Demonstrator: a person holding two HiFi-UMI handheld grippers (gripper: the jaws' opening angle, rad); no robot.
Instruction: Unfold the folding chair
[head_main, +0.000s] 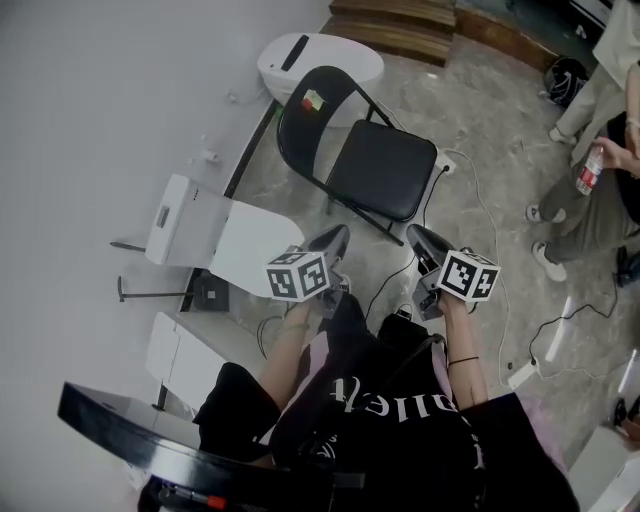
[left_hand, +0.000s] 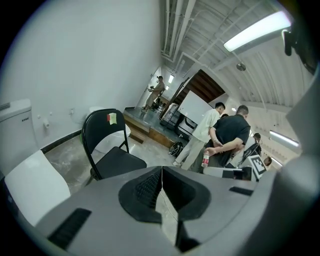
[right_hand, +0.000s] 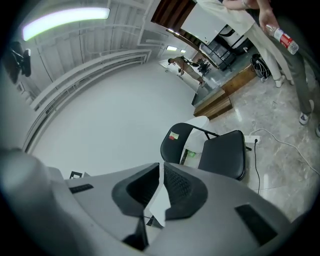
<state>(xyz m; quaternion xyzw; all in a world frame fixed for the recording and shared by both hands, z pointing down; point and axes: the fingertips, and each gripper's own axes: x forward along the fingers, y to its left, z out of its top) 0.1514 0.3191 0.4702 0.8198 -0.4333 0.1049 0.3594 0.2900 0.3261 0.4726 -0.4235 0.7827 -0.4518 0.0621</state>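
Since the folding chair (head_main: 365, 150) already stands open on its four legs, seat down and flat, little of the task looks left to do. It sits on the marbled grey floor (head_main: 500, 120) ahead of both claws and well apart from them. Its backrest rises on the side away from the claws, and the seat's front edge faces back towards the right one. The right claw (head_main: 420, 238) seems slightly the nearer, and the left claw (head_main: 335, 240) sits just beside it. Both claws are closed, ribbed pads together, with nothing between them. The chair has a thin black tube frame, a padded matte seat and a curved back bearing a small coloured sticker (head_main: 313, 100). Beyond it stands a glossy white toilet (head_main: 320, 60).
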